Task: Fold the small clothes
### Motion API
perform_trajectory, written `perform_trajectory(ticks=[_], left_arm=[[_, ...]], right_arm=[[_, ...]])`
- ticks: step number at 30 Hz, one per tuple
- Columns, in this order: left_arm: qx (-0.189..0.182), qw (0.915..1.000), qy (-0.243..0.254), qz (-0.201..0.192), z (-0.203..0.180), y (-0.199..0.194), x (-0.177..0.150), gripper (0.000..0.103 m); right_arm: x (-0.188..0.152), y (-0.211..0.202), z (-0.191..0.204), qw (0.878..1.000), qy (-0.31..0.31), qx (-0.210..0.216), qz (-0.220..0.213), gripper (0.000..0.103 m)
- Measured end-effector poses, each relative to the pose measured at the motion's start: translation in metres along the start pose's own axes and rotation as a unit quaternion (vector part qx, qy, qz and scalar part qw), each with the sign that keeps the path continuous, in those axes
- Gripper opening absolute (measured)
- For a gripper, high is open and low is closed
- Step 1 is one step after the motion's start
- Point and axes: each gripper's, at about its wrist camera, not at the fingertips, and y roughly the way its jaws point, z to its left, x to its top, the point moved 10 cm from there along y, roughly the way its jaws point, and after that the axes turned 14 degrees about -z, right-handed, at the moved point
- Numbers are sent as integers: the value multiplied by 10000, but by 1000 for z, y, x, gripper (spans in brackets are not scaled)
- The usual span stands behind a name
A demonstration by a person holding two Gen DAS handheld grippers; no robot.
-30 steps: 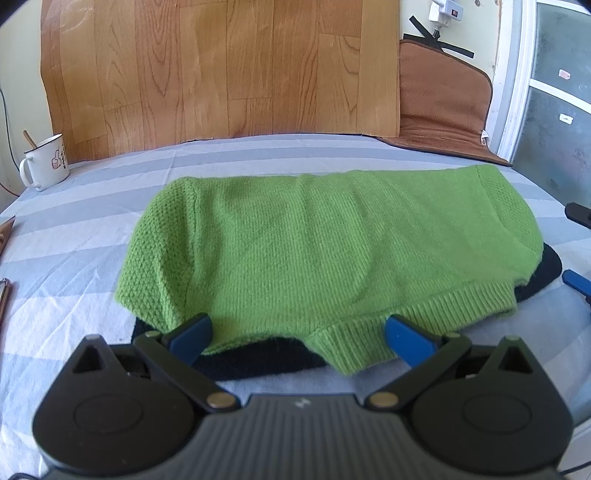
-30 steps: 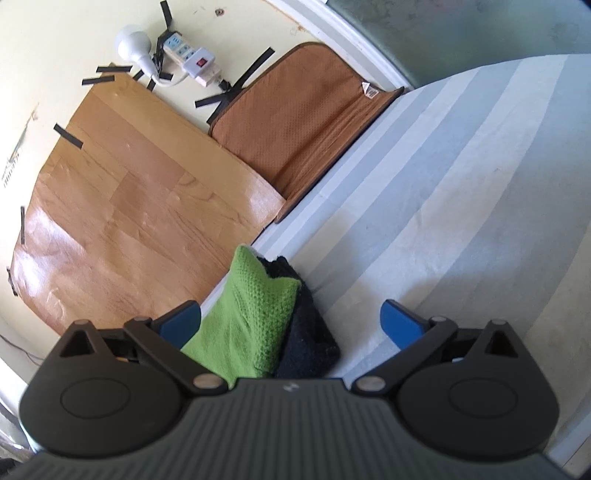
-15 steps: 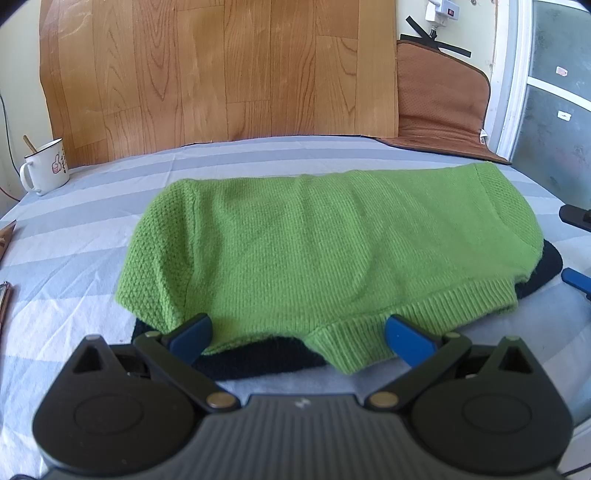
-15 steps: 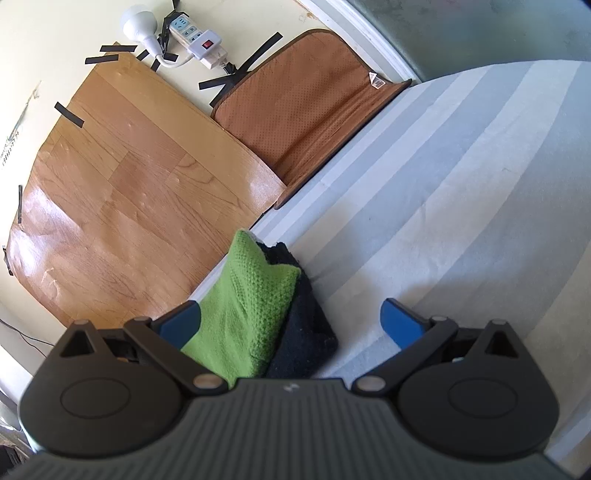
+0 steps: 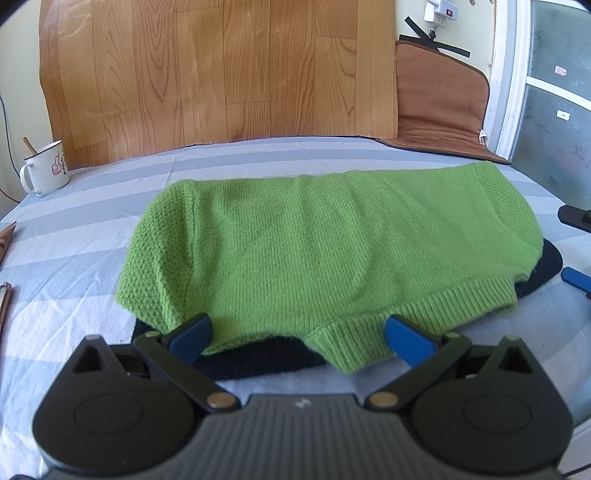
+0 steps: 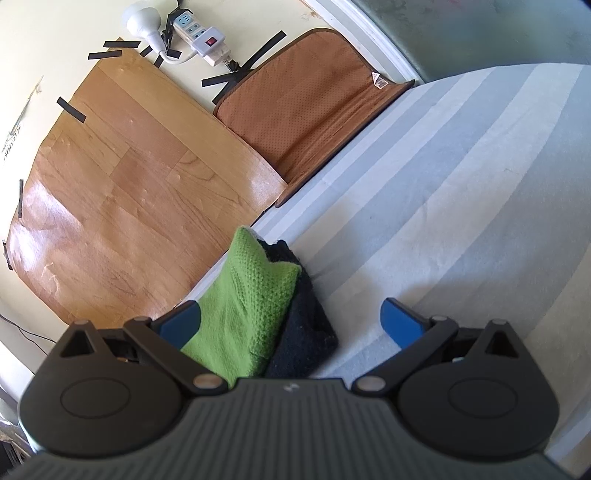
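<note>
Knitwear fills the middle of the left wrist view: a small green sweater (image 5: 317,243) lies spread flat on the striped sheet (image 5: 92,236), with a dark garment (image 5: 258,358) underneath it showing as a black edge along the lower side and at the right end. The sweater's ribbed hem runs along the lower right of the frame, and one ribbed cuff sticks out at the lower centre, between the blue pads.

The left tool (image 5: 299,334) sits at the bottom of that frame, released, its jaws spread wide on either side of the cuff and near edge, gripping nothing. At the right edge of the same frame, the blue and black tips of the right tool (image 5: 576,251) peek in just beside the sweater's right end.

From the right wrist view, the right tool (image 6: 291,321) is also released, jaws wide apart, with the folded end of the green sweater (image 6: 247,299) and the dark garment (image 6: 303,317) lying between them at lower centre.

Further out, a white mug (image 5: 46,171) stands at the left edge of the left view. Behind, a wood-patterned sheet (image 5: 221,70) and a brown mat (image 5: 439,107) lean on the wall, with a power strip (image 6: 199,33) taped above in the upper part of the right view.
</note>
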Motion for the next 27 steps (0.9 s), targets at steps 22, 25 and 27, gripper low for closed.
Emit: perform_trajectory(ticks=[22, 25, 27], left_arm=[[15, 10000, 12, -11, -2, -1, 0, 103], [15, 10000, 10, -10, -2, -1, 0, 103], [14, 10000, 18, -5, -3, -1, 0, 103]], right_arm=[[-1, 0, 1, 10000, -16, 6, 9, 103], [-1, 0, 1, 10000, 5, 11, 45, 103], [-1, 0, 0, 9999, 95, -6, 123, 103]])
